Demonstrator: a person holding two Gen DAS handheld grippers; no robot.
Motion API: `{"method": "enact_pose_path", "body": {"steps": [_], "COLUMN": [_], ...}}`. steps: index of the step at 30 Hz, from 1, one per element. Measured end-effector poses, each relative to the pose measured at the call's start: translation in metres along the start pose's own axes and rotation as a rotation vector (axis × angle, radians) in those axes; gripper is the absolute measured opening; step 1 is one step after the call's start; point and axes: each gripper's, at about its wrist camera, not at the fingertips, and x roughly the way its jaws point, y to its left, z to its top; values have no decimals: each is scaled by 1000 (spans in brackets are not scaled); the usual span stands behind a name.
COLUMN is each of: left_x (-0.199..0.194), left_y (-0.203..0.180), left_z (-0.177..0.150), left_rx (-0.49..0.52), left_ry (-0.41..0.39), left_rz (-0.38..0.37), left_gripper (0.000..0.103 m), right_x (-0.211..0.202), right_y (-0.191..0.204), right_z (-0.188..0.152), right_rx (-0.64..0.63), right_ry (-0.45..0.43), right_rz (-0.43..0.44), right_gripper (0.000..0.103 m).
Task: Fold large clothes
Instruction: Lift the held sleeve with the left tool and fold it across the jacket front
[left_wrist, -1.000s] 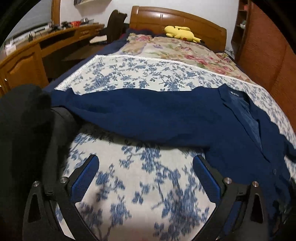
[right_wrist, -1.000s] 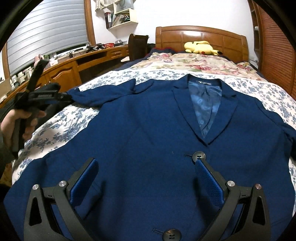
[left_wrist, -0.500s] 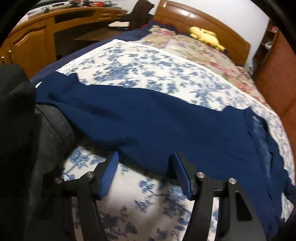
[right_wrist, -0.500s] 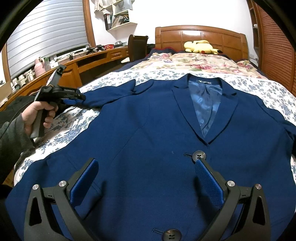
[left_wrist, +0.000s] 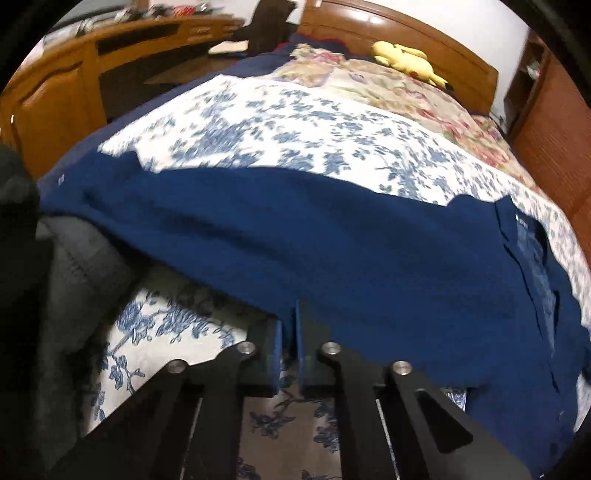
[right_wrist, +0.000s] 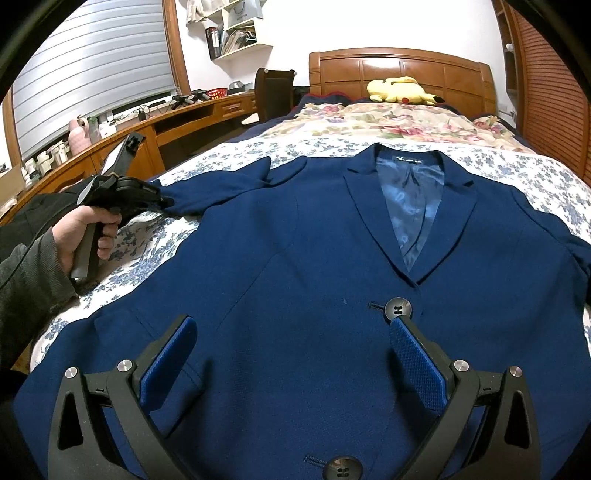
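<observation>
A navy blue jacket (right_wrist: 295, 277) lies face up and spread out on the bed, collar toward the headboard. Its left sleeve (left_wrist: 258, 229) stretches sideways toward the bed's edge. My left gripper (left_wrist: 289, 325) is closing tight on the sleeve's near edge, its blue pads pressed together with the fabric pinched between them. In the right wrist view the left gripper (right_wrist: 166, 202) meets the sleeve near its cuff, held by a person's hand (right_wrist: 85, 229). My right gripper (right_wrist: 291, 323) hovers open over the jacket's front, near the upper button (right_wrist: 398, 308), holding nothing.
The bed has a blue-flowered white cover (left_wrist: 295, 122) and a floral quilt (right_wrist: 388, 118) beyond. A yellow plush toy (right_wrist: 402, 90) rests by the wooden headboard (right_wrist: 399, 66). A long wooden desk (right_wrist: 184, 122) and a chair (right_wrist: 275, 92) stand to the left.
My left gripper moved forward and down to the sleeve's edge and its jaws went from wide open to shut on the fabric. The right gripper stayed still and open.
</observation>
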Motion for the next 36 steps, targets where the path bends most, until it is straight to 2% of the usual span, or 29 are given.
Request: {"method": "enact_pose_path", "body": {"steps": [2, 4, 7, 9, 14, 17, 23, 25, 26, 27, 29, 31, 36], "left_x": [-9, -23, -49, -72, -113, -128, -128, -136, -142, -145, -151, -153, -132], "left_y": [-10, -20, -42, -65, -119, -136, -129, -123, -118, -116, -109, -99, -66], "left_z": [1, 4, 6, 2, -14, -24, -30, -30, -29, -29, -27, -25, -18], "left_rx": [43, 58, 101, 146, 271, 327, 362, 361, 356, 352, 344, 337, 282], "left_ry": [-26, -61, -113, -139, -159, -187, -174, -188, -201, -208, -223, -240, -199], "left_rz": [14, -3, -44, -104, -217, -226, -191, -198, -214, -221, -226, -196, -155], "left_gripper": [2, 1, 1, 1, 1, 1, 2, 12, 22, 27, 32, 33, 36], "right_x": [0, 0, 0, 1, -1, -1, -2, -2, -1, -1, -2, -2, -2], "right_y": [0, 0, 0, -1, 0, 1, 1, 1, 1, 1, 1, 1, 1], "right_z": [0, -1, -1, -1, -1, -2, -2, -2, -2, -2, -1, -1, -2], "right_rx": [-2, -3, -4, -1, -1, -2, -2, -3, -4, -4, -4, -3, -4], "right_ry": [-1, 0, -1, -1, -5, -7, -8, -8, -7, -6, -6, -6, -6], "right_rz": [-1, -1, -1, -1, -3, -4, -5, -5, -5, -5, -5, -5, -6], "right_gripper": [103, 103, 103, 103, 103, 103, 103, 103, 103, 103, 103, 103, 103]}}
